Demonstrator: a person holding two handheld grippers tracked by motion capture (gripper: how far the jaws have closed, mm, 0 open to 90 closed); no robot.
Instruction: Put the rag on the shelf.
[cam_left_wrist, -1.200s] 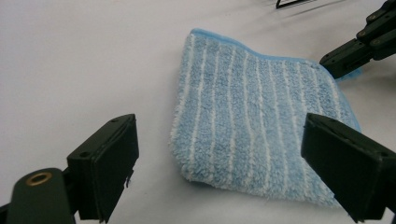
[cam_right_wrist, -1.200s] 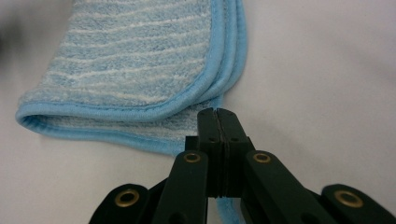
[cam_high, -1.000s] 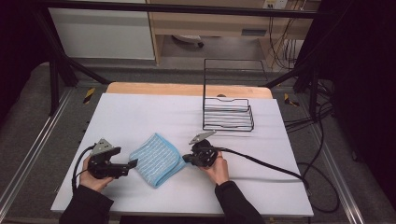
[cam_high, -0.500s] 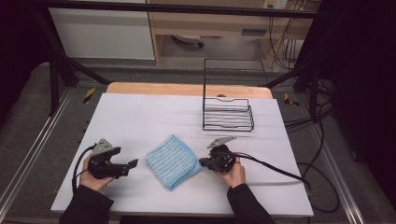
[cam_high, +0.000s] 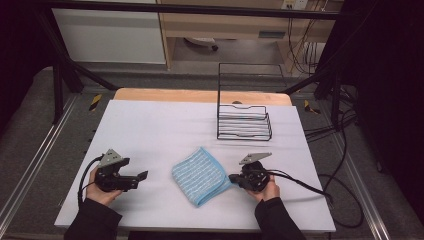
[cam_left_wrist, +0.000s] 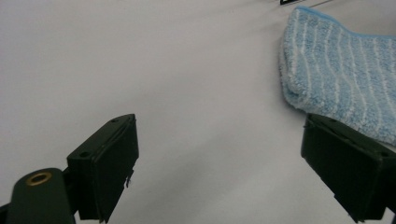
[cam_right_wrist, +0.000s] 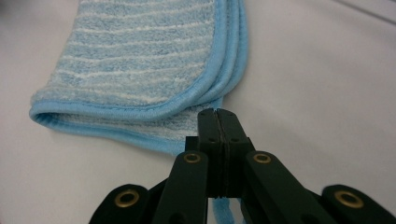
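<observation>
Apparently right gripper pinches cloth corner edge.

A fixed camera overlooks my worktop; cameras on my two grippers sit low, both facing the cloth.

Black two-jaw left gripper and right gripper, brass rivets, grey triangular top plates, trailing black cables; dark sleeves

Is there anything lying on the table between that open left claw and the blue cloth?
Nothing visible: only bare white table lies between the left gripper and the folded blue cloth.
</observation>
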